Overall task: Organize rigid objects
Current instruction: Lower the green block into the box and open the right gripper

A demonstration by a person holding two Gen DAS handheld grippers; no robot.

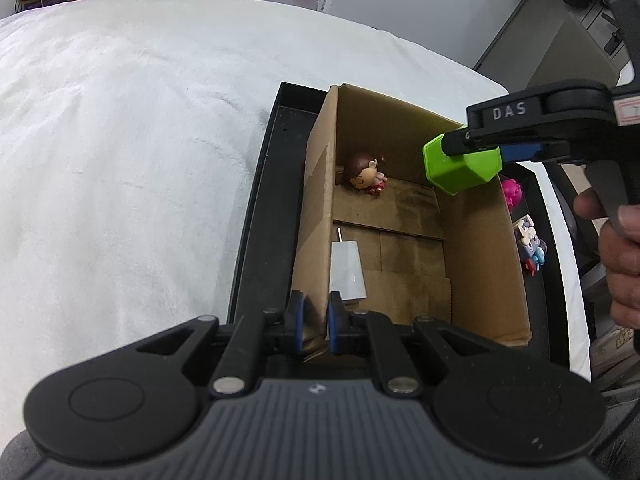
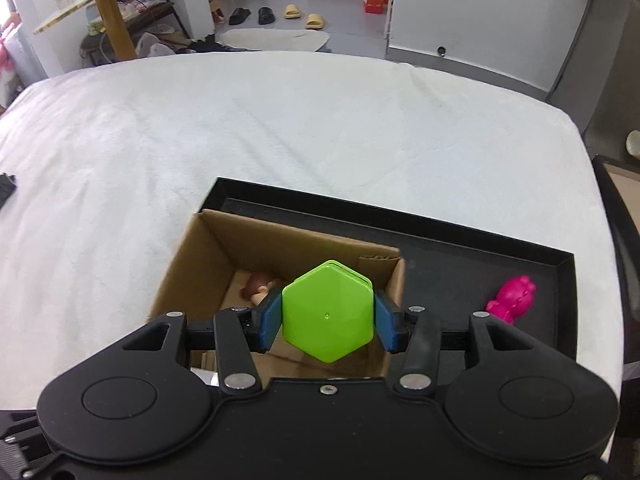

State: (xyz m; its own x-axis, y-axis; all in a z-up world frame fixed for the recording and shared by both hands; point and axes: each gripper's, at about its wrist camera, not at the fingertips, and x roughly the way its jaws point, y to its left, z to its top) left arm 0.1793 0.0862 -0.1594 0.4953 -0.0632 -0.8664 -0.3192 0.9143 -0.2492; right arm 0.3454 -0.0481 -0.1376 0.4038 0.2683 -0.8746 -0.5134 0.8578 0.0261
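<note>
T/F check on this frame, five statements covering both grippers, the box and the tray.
1. The right gripper holds a green hexagonal block. True.
2. The left gripper is open and clear of everything. False: it is shut on the wall of the cardboard box.
3. The green block already rests on the box floor. False: it is in the gripper, above the box.
4. A doll figure lies inside the box. True.
5. The pink toy is inside the box. False: it lies outside it, on the black tray.
</note>
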